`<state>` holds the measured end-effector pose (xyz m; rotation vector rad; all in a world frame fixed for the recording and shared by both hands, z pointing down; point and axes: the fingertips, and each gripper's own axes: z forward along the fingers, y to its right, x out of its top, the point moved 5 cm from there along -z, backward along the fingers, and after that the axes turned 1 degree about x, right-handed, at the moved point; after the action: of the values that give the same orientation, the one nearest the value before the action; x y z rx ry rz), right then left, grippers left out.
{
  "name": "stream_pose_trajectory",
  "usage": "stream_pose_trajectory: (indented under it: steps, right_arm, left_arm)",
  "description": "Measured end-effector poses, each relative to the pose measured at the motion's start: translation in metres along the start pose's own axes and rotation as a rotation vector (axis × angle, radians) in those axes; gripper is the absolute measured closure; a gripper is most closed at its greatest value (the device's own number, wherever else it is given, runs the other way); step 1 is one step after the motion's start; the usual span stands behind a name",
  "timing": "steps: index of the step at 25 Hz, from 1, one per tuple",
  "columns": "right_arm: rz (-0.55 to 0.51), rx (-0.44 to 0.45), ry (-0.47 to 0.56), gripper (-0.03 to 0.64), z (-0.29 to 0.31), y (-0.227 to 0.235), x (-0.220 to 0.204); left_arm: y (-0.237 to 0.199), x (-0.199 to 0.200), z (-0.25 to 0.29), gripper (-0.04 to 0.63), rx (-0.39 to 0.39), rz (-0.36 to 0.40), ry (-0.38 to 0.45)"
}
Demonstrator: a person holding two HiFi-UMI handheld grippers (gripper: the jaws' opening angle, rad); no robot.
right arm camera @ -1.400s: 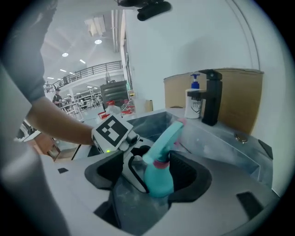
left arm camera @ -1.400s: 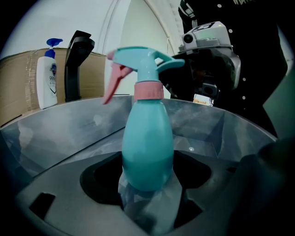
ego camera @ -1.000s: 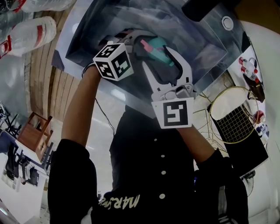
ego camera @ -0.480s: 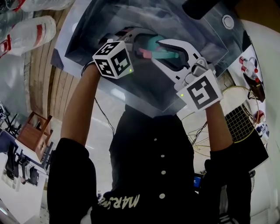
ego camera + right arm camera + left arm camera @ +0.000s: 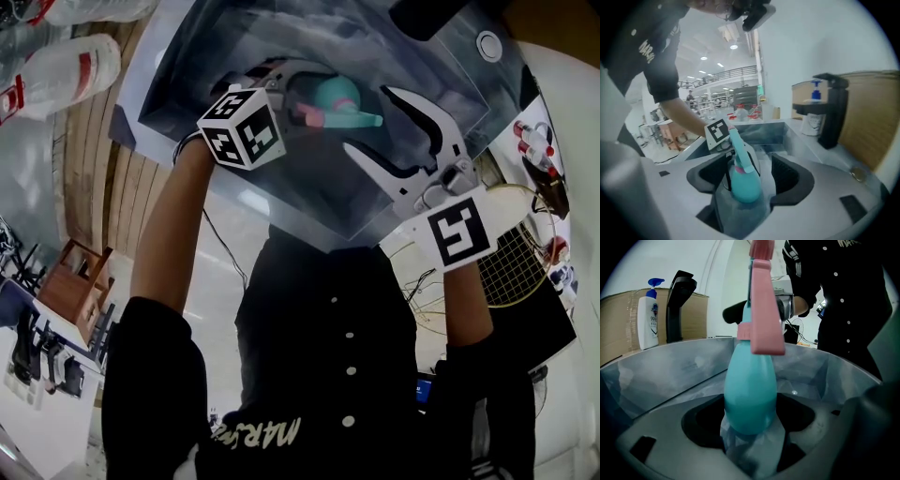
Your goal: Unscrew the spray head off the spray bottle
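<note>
A teal spray bottle (image 5: 335, 94) with a pink collar and trigger (image 5: 765, 301) is held over a steel sink (image 5: 187, 84). My left gripper (image 5: 298, 94) is shut on the bottle's lower body (image 5: 750, 394), and its marker cube (image 5: 717, 132) shows beside the bottle. The spray head (image 5: 737, 143) sits on the bottle's neck. My right gripper (image 5: 370, 120) stands to the right of the spray head, clear of it. Its jaws are opening, with nothing pressed between them. In the right gripper view the bottle (image 5: 745, 183) lies ahead, in line with the gap of the right gripper (image 5: 750, 187).
A white pump bottle (image 5: 648, 319) and a black tap-like stand (image 5: 677, 305) stand behind the sink. Clear plastic bottles (image 5: 66, 70) lie at the upper left of the head view. A round wire rack (image 5: 506, 253) is at the right and a wooden stool (image 5: 75, 281) at the left.
My right gripper was closed round the spray head. It has let go, opened wide and drawn back to the right. The left gripper and bottle have stayed put.
</note>
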<state>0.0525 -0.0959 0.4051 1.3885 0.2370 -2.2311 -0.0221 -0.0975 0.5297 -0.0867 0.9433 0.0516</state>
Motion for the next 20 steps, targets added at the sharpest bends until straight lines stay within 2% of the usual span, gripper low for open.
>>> stream_pose_trajectory:
  steps: [2,4,7,10,13,20]
  right_arm:
    - [0.127,-0.177,0.060,0.306,-0.015,-0.011,0.003]
    - [0.210,-0.249,0.047,0.313,-0.020,-0.032,-0.001]
    - [0.238,-0.182,-0.034,0.311,-0.009,-0.062,-0.012]
    - [0.244,-0.144,-0.089,0.299,0.009,-0.070,-0.013]
    - [0.282,-0.192,-0.074,0.286,0.020,-0.061,-0.009]
    - [0.245,-0.260,-0.094,0.285,0.025,-0.058,-0.007]
  left_arm:
    - [0.000,0.000,0.000,0.237,0.000,0.001,0.000]
    - [0.000,0.000,0.000,0.237,-0.001,0.000,-0.001]
    - [0.001,0.000,0.000,0.236,0.000,-0.001,-0.002]
    - [0.001,0.000,0.000,0.236,0.001,0.000,-0.003]
    - [0.001,0.000,0.000,0.238,0.007,-0.011,-0.002]
    - [-0.003,0.000,0.000,0.237,0.019,-0.018,-0.001]
